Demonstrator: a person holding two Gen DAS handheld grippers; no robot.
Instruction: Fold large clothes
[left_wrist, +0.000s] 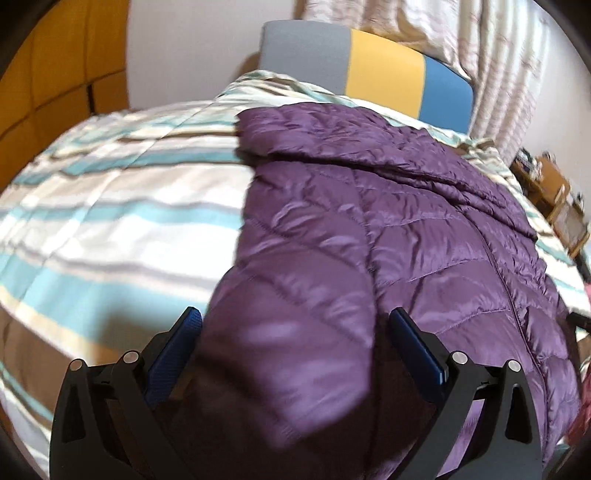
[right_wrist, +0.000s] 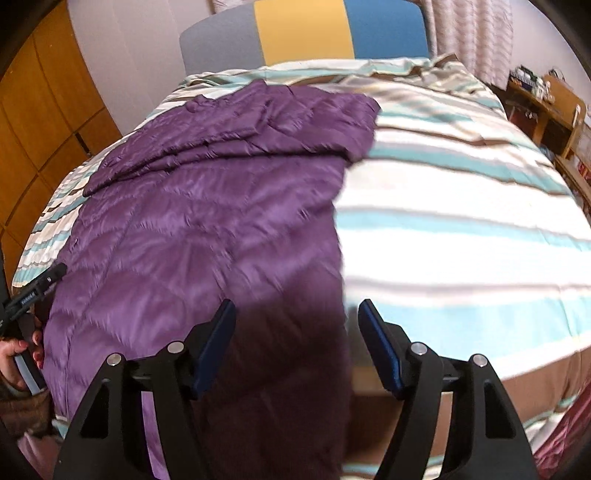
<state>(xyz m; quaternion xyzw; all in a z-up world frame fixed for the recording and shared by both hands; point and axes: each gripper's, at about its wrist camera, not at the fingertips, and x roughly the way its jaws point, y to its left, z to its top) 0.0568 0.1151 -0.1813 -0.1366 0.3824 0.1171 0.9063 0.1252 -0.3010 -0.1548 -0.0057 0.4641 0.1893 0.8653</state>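
Two grippers, left gripper (left_wrist: 295, 325) and right gripper (right_wrist: 297, 314), gape wide over one purple jacket (left_wrist: 406, 229) on one striped bed (left_wrist: 110, 206)

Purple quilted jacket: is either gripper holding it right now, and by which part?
Neither. The left gripper and right gripper both hang open over the near edge of the purple quilted jacket; the jaws stand apart, gripping no fabric.

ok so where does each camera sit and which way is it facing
Left wrist: on the left tongs, angled down over the purple quilted jacket's near left corner toward the headboard; both fingers show, spread, apparently open.
Right wrist: on the right tongs, over the jacket's near right edge; its fingers, the left tongs and a hand show.
Shared: jacket, striped bedspread, headboard.
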